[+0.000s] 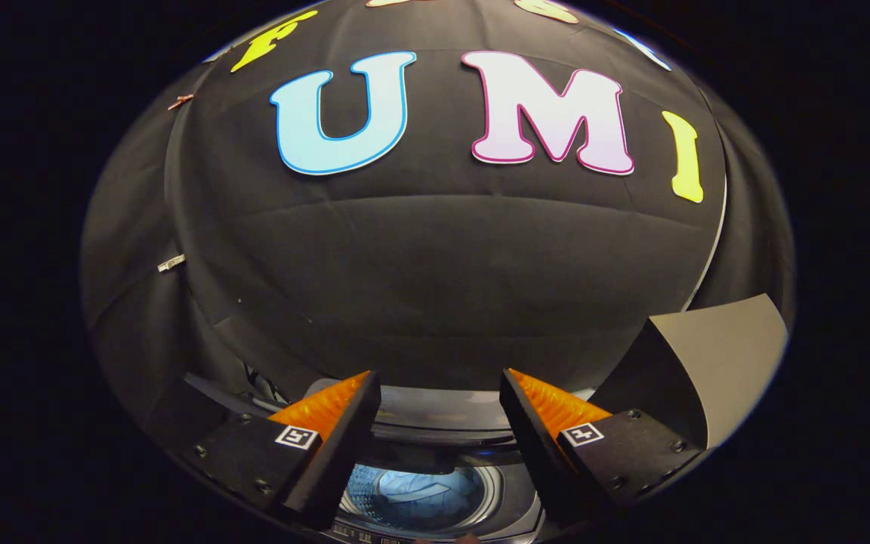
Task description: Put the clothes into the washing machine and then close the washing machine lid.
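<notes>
The tool (440, 393) hangs open and empty above the washing machine (435, 461); its drum (416, 499) shows at bottom centre. No clothes visible; better to tilt down and find them first.

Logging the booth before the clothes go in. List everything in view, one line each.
Round steel washing-machine drum: one, silvery blue-lit, open below and between the tongs' fingers; contents too unclear to tell.
Dark washing-machine top rim: one, dark grey, just ahead of the fingers.
Raised grey flat panel: one, grey, tilted up beside the right finger; probably the lid.
Black cloth wall: one, black, beyond the machine.
Tongs: one pair, fingers apart, holding nothing, above the drum.
</notes>
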`<state>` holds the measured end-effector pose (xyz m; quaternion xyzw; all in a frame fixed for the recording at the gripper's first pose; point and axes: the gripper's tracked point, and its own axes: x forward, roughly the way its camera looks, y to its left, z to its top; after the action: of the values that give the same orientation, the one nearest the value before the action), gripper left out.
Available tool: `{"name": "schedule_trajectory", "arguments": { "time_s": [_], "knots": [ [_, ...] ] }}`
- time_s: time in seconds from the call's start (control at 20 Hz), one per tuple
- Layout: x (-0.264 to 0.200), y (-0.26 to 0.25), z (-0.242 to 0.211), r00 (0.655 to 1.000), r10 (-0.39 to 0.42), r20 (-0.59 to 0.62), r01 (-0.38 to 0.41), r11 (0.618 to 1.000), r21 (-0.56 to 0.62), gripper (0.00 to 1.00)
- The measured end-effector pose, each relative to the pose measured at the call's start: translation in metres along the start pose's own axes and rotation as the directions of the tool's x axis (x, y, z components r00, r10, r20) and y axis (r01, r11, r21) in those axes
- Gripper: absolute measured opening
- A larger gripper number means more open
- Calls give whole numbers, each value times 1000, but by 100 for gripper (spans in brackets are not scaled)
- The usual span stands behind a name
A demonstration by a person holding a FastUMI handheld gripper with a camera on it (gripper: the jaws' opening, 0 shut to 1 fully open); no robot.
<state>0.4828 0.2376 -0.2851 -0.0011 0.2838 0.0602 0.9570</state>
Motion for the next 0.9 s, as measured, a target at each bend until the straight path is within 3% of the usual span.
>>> {"name": "schedule_trajectory", "arguments": {
  "time_s": [0.3, 0.6, 0.9],
  "knots": [
    [-14, 4, -25, 999, 31, -31, -31, 1000, -5, 100],
    [-36, 30, -102, 977, 105, -185, -110, 994, -15, 100],
    [-71, 47, -124, 974, 168, -155, -175, 984, -30, 100]
  ]
}}
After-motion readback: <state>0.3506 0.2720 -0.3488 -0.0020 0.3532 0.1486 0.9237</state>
